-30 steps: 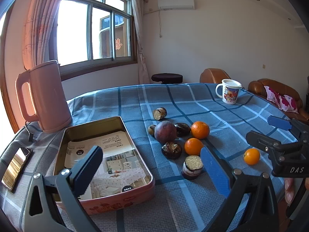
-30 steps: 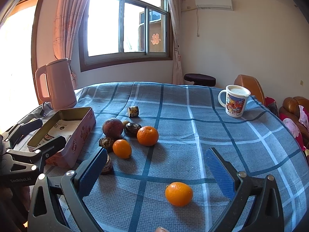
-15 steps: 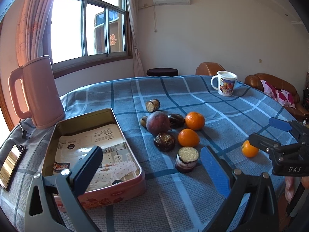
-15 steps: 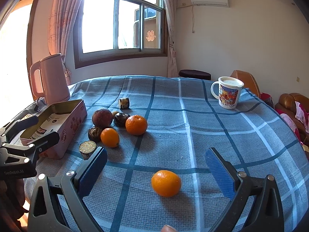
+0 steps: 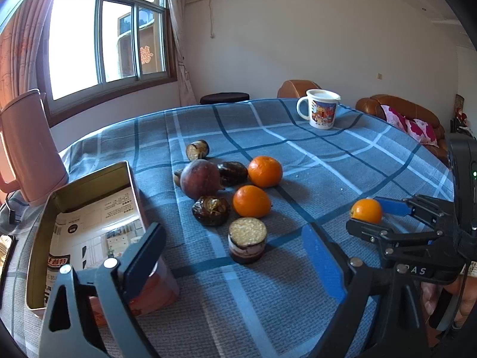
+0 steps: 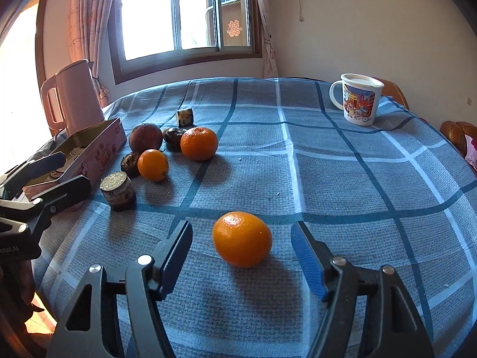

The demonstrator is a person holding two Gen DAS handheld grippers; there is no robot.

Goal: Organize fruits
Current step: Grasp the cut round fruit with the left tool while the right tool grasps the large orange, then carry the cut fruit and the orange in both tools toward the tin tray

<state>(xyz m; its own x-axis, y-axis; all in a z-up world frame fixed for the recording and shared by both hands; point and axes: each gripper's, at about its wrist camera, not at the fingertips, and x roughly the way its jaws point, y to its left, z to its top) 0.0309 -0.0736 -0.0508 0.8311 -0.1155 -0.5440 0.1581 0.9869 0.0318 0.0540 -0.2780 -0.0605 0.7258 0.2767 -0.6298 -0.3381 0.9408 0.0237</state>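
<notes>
A lone orange point(image 6: 242, 238) lies on the blue checked cloth between the closing jaws of my right gripper point(image 6: 241, 232), with a gap on each side, so the pads do not press it. My left gripper point(image 5: 232, 235) is also closing; a cut, dark-skinned round piece point(image 5: 247, 238) stands just past its fingertips, untouched. Behind it lie two oranges point(image 5: 264, 171) point(image 5: 251, 201), a dark red round fruit point(image 5: 200, 179) and several dark wrinkled fruits point(image 5: 211, 210). An open tin box point(image 5: 130, 179) lined with printed paper sits to the left.
A pink kettle point(image 5: 26, 149) stands behind the tin, and a phone point(image 5: 6, 250) lies at the table's left edge. A printed mug point(image 6: 359, 101) stands at the far right of the table. Brown armchairs point(image 5: 396, 110) lie beyond the table's rim.
Both grippers have dropped toward the table and moved forward. The right jaws have narrowed around the lone orange; the left jaws have narrowed a little near the cut piece.
</notes>
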